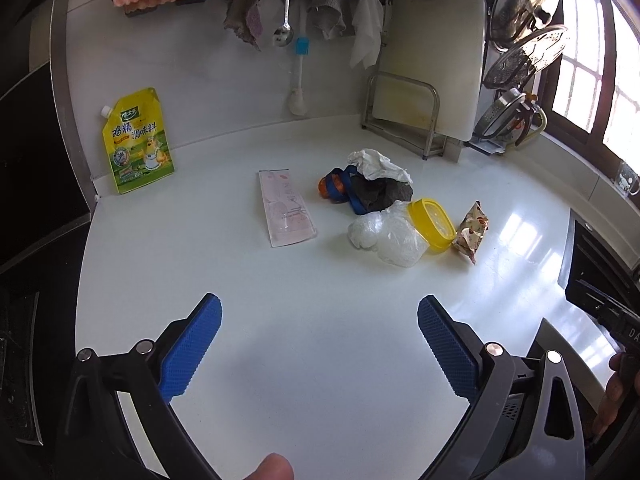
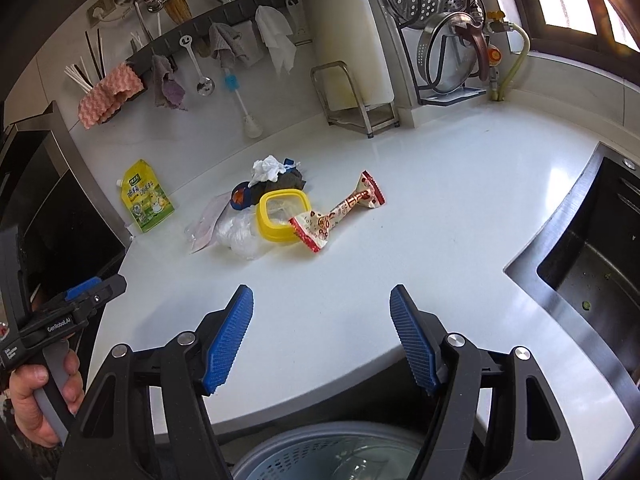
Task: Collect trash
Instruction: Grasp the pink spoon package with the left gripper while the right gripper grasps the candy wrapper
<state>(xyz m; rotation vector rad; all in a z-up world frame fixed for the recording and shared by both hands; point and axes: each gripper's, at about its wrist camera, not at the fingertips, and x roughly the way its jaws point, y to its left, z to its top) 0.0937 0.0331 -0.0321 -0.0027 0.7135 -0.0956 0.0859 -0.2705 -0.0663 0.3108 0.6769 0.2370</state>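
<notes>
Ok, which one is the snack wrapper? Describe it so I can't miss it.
On the white countertop, find the trash pile's yellow-rimmed lid. The snack wrapper touches its sink-side edge: twisted, cream with red print and zigzag ends, unlike the clear plastic nearby.

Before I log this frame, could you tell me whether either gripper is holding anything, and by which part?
Nothing is held. The left gripper and right gripper are both open and empty above the countertop.

You face a glossy white desk (image 2: 460,184) backed by a pale wall (image 1: 180,80). At twelve o'clock a dark hook rail (image 2: 224,20) holds cloths; windows (image 1: 592,80) at two o'clock pour daylight in, and a steel sink (image 2: 592,280) lies at three o'clock.
</notes>
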